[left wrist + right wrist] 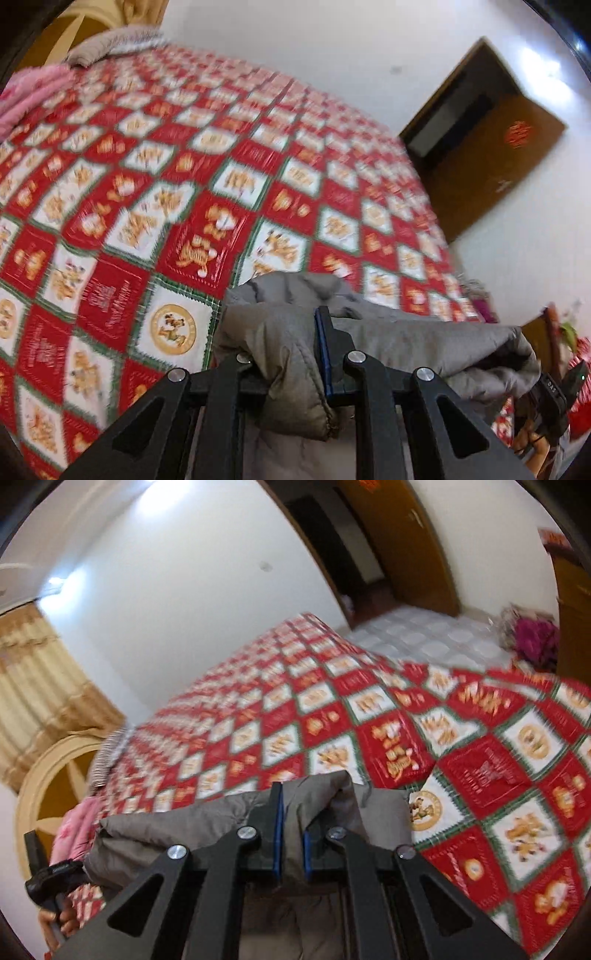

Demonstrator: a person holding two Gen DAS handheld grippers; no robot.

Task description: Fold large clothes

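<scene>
A grey padded garment [424, 343] hangs between my two grippers, lifted above the bed. My left gripper [295, 332] is shut on a bunched edge of it; the fabric covers the left finger, and the right finger with its blue pad [320, 343] shows. In the right wrist view my right gripper [293, 812] is shut on another fold of the same garment [177, 823], with cloth pinched between the blue pads [277, 834]. The right gripper shows at the right edge of the left wrist view [554, 398]. The left gripper shows at the left edge of the right wrist view [51, 878].
A bed with a red, white and green patchwork cover [184, 184] fills the space ahead. Pink bedding [33, 96] and a grey pillow [110, 44] lie at its head. A brown door [491, 147] stands open in the white wall. A bare mattress [424, 638] lies beyond.
</scene>
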